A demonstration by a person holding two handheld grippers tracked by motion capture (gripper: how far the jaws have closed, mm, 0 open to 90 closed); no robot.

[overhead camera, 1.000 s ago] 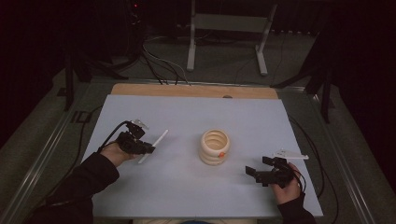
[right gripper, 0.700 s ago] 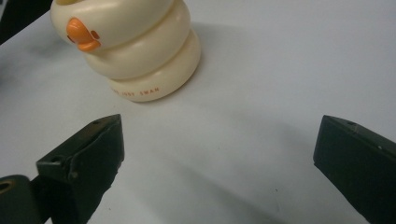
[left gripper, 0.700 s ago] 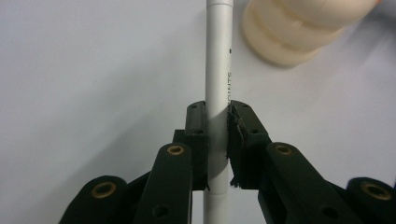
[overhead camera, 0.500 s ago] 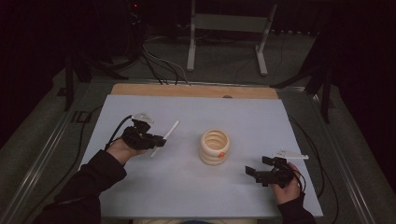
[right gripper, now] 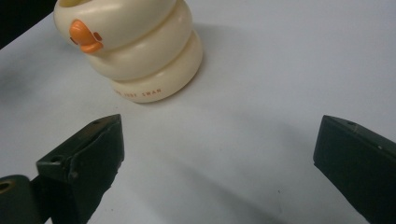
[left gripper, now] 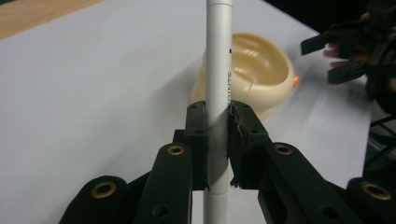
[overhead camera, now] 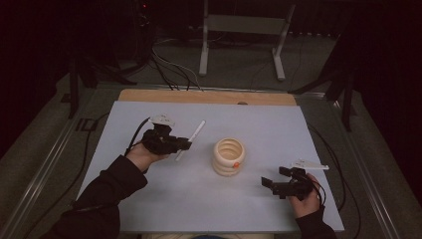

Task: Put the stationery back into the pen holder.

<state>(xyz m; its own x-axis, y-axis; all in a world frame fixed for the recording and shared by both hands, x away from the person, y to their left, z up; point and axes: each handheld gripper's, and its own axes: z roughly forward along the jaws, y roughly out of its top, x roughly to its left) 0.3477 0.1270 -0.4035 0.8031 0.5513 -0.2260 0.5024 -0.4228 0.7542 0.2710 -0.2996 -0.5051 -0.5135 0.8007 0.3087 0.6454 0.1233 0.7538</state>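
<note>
Pen [overhead camera: 190, 139] is clamped between the closed jaws of the left gripper [overhead camera: 185, 145], left of centre in the high view, with its white barrel slanting up and to the right, clear of the mat [overhead camera: 278, 124]. In the left gripper view the pen [left gripper: 218, 70] is seen upright between the pads, held at its lower part, with most of the barrel above the grip. The ribbed cream holder [overhead camera: 229, 156] stands at the middle of the mat, mouth up, near the pen tip but apart from it. The right gripper [overhead camera: 271, 183] is held at lower right, jaws wide apart and empty, near the holder but not touching it.

Judgement: the pen is being carried to the holder for insertion. The barrel should be brought upright over the mouth before it is lowered, and centred so that the rim is not struck. The grip should be kept firm until the tip is well inside. The holder appears light; it could be steadied by the right gripper if tipping is feared.
</note>
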